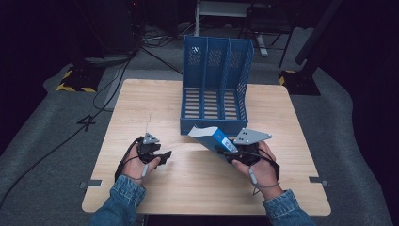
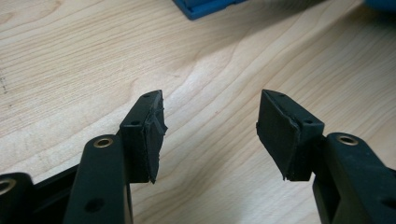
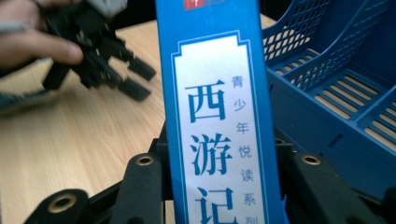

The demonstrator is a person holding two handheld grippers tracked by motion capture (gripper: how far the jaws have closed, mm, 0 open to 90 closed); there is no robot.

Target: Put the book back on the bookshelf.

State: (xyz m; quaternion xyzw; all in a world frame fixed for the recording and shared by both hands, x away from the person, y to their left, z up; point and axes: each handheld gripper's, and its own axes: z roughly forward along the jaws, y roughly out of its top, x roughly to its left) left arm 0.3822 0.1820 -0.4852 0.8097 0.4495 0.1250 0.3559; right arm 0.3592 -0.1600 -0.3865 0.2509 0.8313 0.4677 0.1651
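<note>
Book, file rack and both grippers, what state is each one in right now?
Book: lifted off the table, tilted, clamped by its spine.
File rack: upright on the table, all three slots empty.
Left gripper: open, holding nothing, low over the table.
Right gripper: shut on the book, just in front of the file rack.

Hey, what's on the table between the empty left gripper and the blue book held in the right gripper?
Nothing: the high view shows bare light wooden table between the left gripper and the blue book held in the right gripper.
</note>
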